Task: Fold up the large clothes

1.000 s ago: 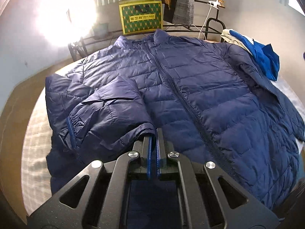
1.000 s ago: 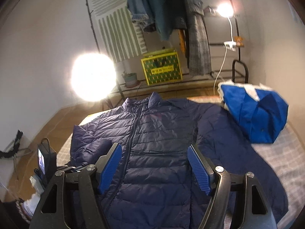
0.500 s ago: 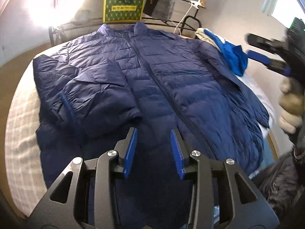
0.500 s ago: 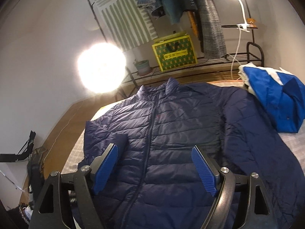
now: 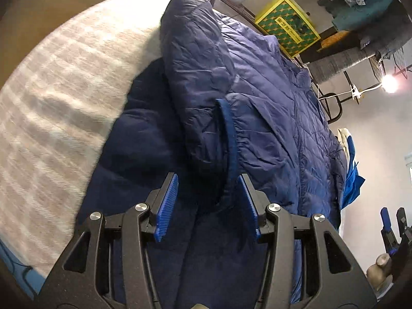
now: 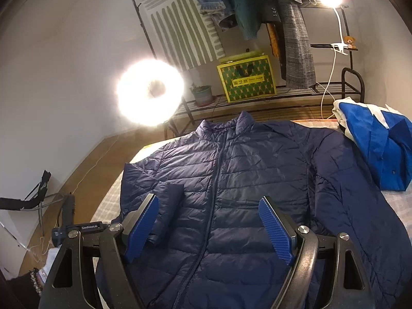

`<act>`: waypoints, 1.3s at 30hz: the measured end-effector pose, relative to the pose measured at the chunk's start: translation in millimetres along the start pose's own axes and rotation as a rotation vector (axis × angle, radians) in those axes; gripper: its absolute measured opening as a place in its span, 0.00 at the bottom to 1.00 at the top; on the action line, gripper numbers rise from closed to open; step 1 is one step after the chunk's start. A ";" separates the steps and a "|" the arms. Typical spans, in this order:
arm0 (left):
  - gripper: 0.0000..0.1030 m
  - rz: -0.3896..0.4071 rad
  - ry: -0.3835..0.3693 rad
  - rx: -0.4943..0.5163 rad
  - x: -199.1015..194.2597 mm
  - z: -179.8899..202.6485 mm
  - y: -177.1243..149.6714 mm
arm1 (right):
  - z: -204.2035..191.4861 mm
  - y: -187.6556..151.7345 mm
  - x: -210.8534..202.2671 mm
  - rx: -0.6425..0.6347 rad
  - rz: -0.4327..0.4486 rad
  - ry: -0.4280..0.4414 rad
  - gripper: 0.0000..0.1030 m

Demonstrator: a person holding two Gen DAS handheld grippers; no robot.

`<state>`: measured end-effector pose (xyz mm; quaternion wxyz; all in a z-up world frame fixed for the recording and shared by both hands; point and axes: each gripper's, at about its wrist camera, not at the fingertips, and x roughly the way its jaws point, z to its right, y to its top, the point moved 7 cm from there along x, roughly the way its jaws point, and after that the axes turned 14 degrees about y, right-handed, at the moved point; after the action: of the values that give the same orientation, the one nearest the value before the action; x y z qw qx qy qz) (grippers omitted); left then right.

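Observation:
A navy quilted jacket (image 6: pixel 231 180) lies front-up and zipped on the checked bed cover (image 5: pixel 51 103). Its left sleeve (image 6: pixel 172 198) is folded in over the chest, and the cuff (image 5: pixel 230 139) lies just ahead of my left gripper (image 5: pixel 208 177). That gripper's jaws are opening above the jacket's left edge, with only dark fabric below and nothing pinched. The other sleeve (image 6: pixel 347 206) lies spread out to the right. My right gripper (image 6: pixel 209 198) hovers open over the jacket's lower front, holding nothing. It also shows at the lower right of the left wrist view, right gripper (image 5: pixel 391 221).
A folded blue and white garment (image 6: pixel 381 149) sits on the bed's far right corner. Behind the bed stand a ring light (image 6: pixel 150 92), a metal rack with a yellow-green box (image 6: pixel 246 79), a plant pot (image 6: pixel 203 94) and hanging clothes (image 6: pixel 296 38). Wooden floor (image 6: pixel 85 180) lies left.
My left gripper has let go of the sleeve cuff, opened, rolled and swung over to the jacket's left side. The right gripper opened slightly and edged forward over the jacket.

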<state>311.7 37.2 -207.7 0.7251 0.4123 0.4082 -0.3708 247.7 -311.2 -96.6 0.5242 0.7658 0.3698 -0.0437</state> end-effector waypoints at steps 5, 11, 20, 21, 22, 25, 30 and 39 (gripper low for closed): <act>0.47 0.097 0.048 0.091 -10.5 24.9 6.2 | 10.8 1.7 -7.2 0.004 0.003 -0.022 0.80; 0.47 0.051 0.071 0.068 12.7 22.4 13.2 | 21.8 3.4 -15.2 0.035 0.011 -0.025 0.80; 0.05 0.131 -0.018 0.155 -12.1 52.6 15.4 | 26.4 3.8 -17.5 0.027 0.012 -0.046 0.80; 0.05 0.132 -0.044 0.167 -15.5 60.9 13.8 | 28.0 4.0 -17.5 0.033 0.015 -0.049 0.80; 0.05 0.129 -0.070 0.175 -17.9 70.6 11.7 | 28.9 3.7 -17.3 0.037 0.015 -0.049 0.80; 0.05 0.101 -0.141 0.217 -19.5 103.0 3.1 | 31.1 3.0 -13.6 0.057 0.010 -0.038 0.80; 0.05 0.067 -0.188 0.316 -12.3 153.3 -16.2 | 40.1 -0.3 -4.4 0.114 -0.008 -0.010 0.80; 0.06 0.021 -0.237 0.403 -9.1 174.5 -34.6 | 72.3 -22.8 23.4 0.265 -0.125 0.046 0.81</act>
<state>327.9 -131.5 -152.8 0.6749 0.5064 0.2336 -0.4832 273.9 -355.4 -157.0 0.4063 0.8046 0.4197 -0.1070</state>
